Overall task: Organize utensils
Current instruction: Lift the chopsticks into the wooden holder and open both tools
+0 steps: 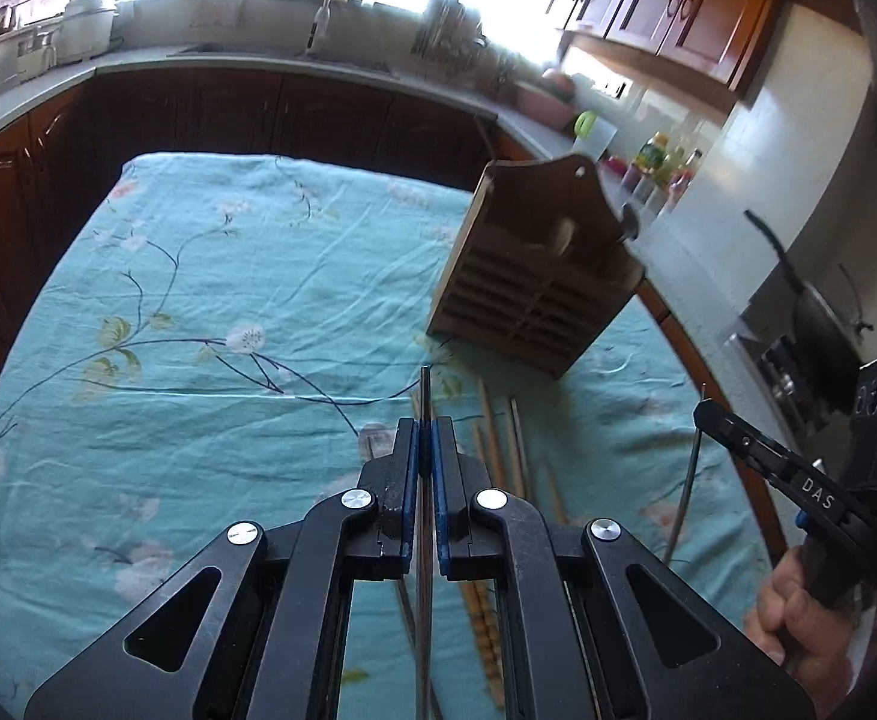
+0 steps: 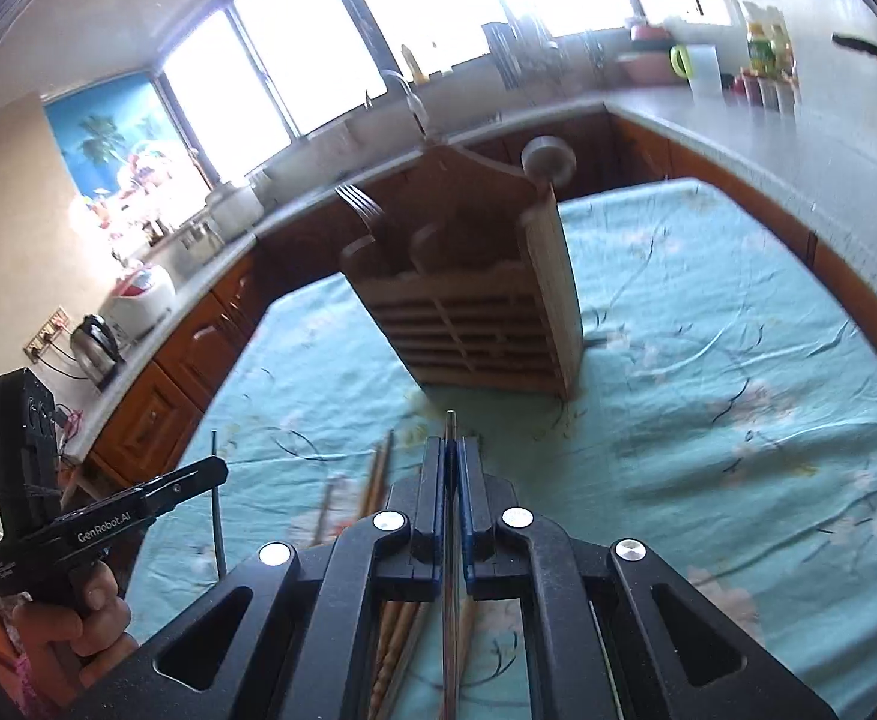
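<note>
A wooden utensil holder [image 1: 534, 276] stands on the teal flowered cloth, ahead and right of my left gripper [image 1: 425, 429]. It also shows in the right wrist view [image 2: 474, 312], holding a fork [image 2: 359, 204] and a spoon [image 2: 549, 159]. My left gripper is shut on a thin metal chopstick [image 1: 424, 387] held above the cloth. My right gripper [image 2: 451, 447] is shut on a thin metal chopstick [image 2: 451, 423], its tip pointing at the holder's base. Loose wooden chopsticks [image 1: 492, 438] lie on the cloth under both grippers. Each gripper shows in the other's view: right [image 1: 708, 411], left [image 2: 219, 468].
The cloth-covered table [image 1: 198, 312] sits inside a U-shaped kitchen counter [image 1: 294, 63] with a sink and tap. A rice cooker [image 2: 141, 297] and kettle [image 2: 96, 339] stand at left, bottles [image 1: 660, 165] and a pan [image 1: 810, 294] at right.
</note>
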Demonstrator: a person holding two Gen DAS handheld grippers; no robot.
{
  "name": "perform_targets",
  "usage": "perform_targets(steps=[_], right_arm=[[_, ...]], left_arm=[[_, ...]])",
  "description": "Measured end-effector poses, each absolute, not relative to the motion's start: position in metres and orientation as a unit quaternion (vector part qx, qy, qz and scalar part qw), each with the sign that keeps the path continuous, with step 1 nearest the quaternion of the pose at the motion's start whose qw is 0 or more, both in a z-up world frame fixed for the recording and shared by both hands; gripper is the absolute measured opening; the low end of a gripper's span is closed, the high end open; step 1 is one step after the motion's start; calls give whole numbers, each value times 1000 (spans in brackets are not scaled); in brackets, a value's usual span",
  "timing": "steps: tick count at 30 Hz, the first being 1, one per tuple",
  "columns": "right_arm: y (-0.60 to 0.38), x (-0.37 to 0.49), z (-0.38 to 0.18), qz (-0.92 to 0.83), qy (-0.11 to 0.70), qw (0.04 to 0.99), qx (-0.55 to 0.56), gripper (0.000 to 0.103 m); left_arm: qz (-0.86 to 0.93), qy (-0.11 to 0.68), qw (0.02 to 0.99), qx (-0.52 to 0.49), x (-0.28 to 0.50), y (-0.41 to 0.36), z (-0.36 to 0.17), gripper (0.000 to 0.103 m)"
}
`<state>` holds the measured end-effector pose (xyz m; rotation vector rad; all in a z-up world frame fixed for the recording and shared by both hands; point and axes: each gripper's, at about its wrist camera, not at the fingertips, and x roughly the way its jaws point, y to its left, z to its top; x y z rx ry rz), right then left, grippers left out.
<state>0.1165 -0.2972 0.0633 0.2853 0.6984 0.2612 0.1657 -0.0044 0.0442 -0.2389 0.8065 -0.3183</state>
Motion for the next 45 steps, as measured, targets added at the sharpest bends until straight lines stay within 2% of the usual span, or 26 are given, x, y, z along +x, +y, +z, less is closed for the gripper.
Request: perform_targets(steps=[12, 24, 33, 45], right_arm=[[-297, 85, 121, 142, 276, 941, 137, 4], [-302, 92, 142, 139, 244, 950, 136, 4], [-313, 113, 159, 133, 218, 957, 140, 4], [-331, 161, 209, 96, 141, 975, 141, 4]], left_arm=[[-178, 327, 919, -130, 133, 8, 102, 4], [-174, 302, 928, -128, 138, 11, 123, 4], [-177, 283, 934, -126, 156, 3, 141, 4], [-188, 210, 952, -118, 209, -17, 202, 4]])
